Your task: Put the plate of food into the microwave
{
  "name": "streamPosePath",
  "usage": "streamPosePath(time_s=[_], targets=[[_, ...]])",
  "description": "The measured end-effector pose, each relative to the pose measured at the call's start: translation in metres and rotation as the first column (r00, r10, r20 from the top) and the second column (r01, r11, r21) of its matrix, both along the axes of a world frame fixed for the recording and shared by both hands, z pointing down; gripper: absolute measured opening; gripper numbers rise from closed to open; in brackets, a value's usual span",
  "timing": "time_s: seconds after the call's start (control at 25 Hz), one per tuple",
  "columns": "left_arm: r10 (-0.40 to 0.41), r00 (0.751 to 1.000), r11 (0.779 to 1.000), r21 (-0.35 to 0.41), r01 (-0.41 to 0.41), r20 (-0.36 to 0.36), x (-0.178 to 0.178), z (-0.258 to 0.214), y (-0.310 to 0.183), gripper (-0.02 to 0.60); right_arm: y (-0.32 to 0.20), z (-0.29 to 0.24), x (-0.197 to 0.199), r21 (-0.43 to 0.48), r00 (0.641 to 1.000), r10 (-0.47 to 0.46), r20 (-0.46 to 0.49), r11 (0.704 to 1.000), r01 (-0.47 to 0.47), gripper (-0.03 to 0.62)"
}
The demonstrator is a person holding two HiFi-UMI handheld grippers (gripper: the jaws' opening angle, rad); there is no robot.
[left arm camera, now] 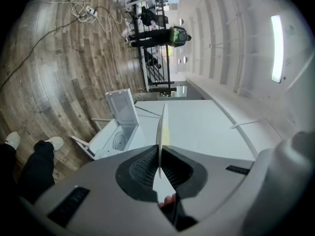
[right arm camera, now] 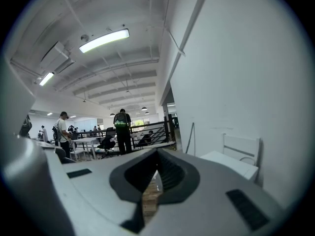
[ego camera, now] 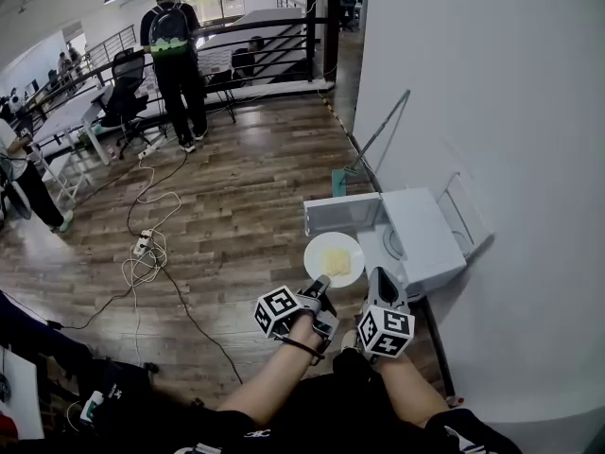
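Left gripper (ego camera: 319, 289) fingers are clamped on the near rim of the plate (ego camera: 318, 250) of yellow food (ego camera: 334, 257), which is held up in the air. The right gripper (ego camera: 382, 278) is carried empty, fingers together. At 2 o'clock from the plate, the microwave (ego camera: 425, 239) is already opened, door (ego camera: 342, 214) swung out, so probably only the sliding-in is left.

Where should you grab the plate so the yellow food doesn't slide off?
By its thin rim, on the near edge, coming in level from the side. The plate is flat and shallow, and the food sits in the middle, so the bare rim is free to grip. The left gripper is pinching it right there.
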State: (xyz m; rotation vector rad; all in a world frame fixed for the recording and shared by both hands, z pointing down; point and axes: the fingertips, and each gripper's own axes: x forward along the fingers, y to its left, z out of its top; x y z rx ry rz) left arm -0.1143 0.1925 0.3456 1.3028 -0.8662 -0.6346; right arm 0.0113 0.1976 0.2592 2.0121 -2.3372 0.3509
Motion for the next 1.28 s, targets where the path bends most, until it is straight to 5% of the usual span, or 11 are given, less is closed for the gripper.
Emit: streamPosePath(time_s=[0.64,1.0,1.28], targets=[[-0.038,0.999,0.999,0.038,0.037,0.015,0.030,-0.002,-0.175,0.009,-0.190,-0.009,0.034,0.062,0.998,-0.041,0.051,0.997,0.038,0.012],[-0.037,0.999,0.998,0.048,0.038,-0.014,0.066,0.005,-0.263,0.009,-0.293,-0.014,0.075,0.079,1.000,-0.028,0.009,0.997,0.027,0.012],[0.017,0.999,0.999,0.048,-0.015,-0.039,0.088,0.029,-0.288,0.009,-0.356,-0.029,0.096,0.141,0.998,-0.006,-0.063,0.990,0.015,0.012]])
